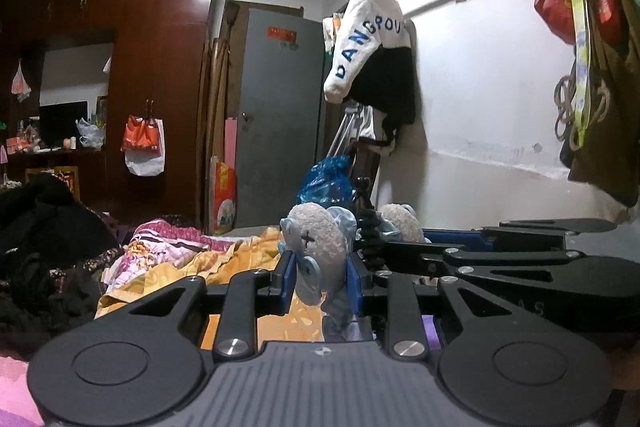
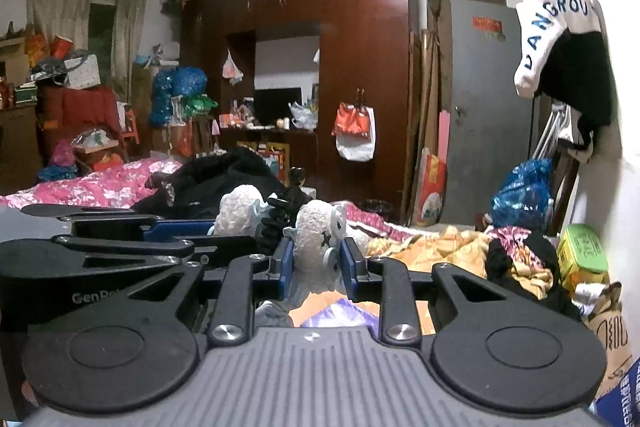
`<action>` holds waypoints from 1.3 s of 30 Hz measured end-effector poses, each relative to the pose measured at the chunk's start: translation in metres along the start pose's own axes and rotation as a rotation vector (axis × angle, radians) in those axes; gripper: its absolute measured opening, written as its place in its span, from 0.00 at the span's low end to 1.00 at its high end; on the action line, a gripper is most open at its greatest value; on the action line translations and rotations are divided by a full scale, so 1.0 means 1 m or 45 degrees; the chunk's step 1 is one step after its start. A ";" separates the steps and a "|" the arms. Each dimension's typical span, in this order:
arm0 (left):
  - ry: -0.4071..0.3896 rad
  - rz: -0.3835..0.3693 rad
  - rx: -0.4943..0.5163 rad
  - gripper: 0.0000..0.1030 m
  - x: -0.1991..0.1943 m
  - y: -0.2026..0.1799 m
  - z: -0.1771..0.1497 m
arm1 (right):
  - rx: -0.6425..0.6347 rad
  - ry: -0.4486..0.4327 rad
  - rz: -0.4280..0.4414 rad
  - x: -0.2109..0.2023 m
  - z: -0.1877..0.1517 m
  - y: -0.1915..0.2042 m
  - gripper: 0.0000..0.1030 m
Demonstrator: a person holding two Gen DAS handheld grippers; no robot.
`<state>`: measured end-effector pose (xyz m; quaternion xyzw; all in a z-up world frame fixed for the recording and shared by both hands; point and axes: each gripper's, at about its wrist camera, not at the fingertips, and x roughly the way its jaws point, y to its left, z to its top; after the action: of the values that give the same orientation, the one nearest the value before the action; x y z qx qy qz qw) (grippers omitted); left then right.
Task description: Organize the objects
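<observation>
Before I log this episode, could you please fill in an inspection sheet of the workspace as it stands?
Surface: bed under rumpled orange and floral bedding.
Job's things: two grey-white plush toys, one in the left tool, one in the right tool.
Clutter: black clothes heaped on the bed; green box by the wall.
Grippers: both shut on plush, side by side.
Cables: nothing seen.
Surroundings: dark wardrobe, grey door, white garment hanging at the wall, blue bag.
</observation>
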<state>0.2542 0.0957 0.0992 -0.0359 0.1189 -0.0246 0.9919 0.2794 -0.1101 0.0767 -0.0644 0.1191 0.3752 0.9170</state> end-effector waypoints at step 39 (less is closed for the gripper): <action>0.166 -0.224 -0.051 0.84 -0.122 0.011 -0.183 | 0.244 0.070 0.040 -0.182 -0.176 -0.027 0.95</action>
<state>0.0931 0.1013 -0.0502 -0.0644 0.1800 -0.1113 0.9752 0.1432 -0.2880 -0.0436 0.0152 0.1805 0.3747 0.9093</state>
